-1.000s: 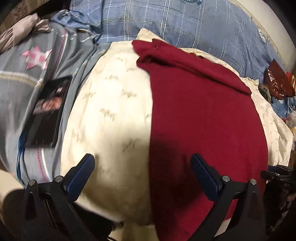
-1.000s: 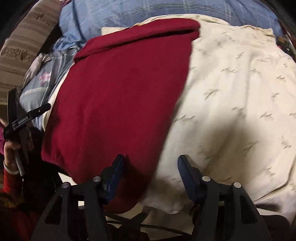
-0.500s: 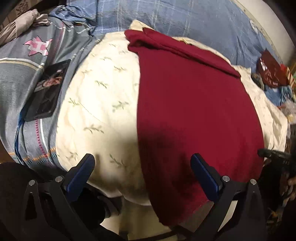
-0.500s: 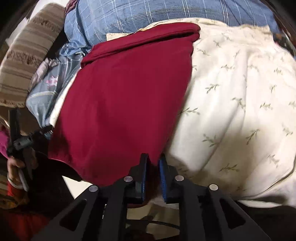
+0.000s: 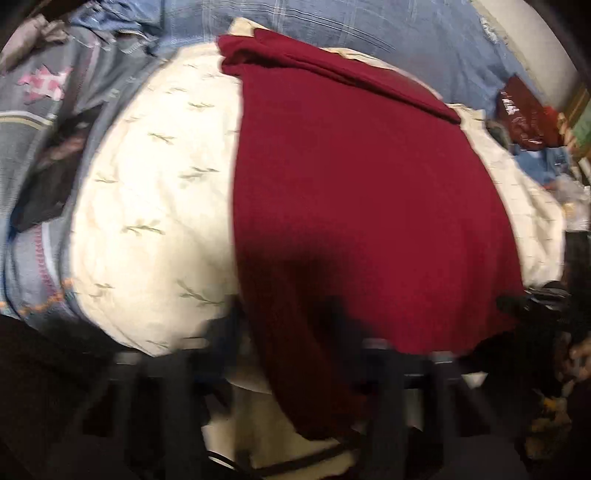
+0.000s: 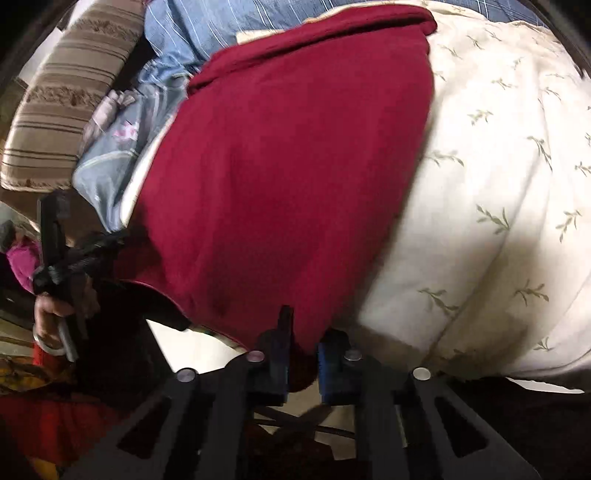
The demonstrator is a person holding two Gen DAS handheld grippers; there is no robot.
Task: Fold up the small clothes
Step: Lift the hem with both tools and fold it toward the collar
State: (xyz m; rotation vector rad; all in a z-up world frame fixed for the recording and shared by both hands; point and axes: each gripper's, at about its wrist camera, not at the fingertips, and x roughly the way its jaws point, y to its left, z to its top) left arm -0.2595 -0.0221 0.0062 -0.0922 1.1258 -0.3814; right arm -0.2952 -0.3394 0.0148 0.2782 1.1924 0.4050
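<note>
A dark red garment [image 5: 351,184] lies flat on a cream leaf-print cushion [image 5: 147,192], its near hem hanging over the front edge. In the right wrist view the garment [image 6: 288,177] fills the middle. My right gripper [image 6: 303,354] is shut on the garment's near hem corner, red cloth pinched between the blue pads. My left gripper [image 5: 291,332] is at the hem's other corner; it is heavily blurred and its fingers look drawn close together over the red cloth. The left gripper's body [image 6: 70,258] shows at the left of the right wrist view.
A blue plaid sheet [image 5: 369,29] lies behind the cushion [image 6: 498,166]. A grey patterned blanket [image 5: 40,110] is to the left, a dark red bag [image 5: 524,110] at the right. A striped brown pillow [image 6: 70,96] sits at the far left of the right wrist view.
The right gripper closed on the garment's hem corner half a second ago and still holds it. The left gripper, wide open before, has moved in on the hem and its fingers have come together.
</note>
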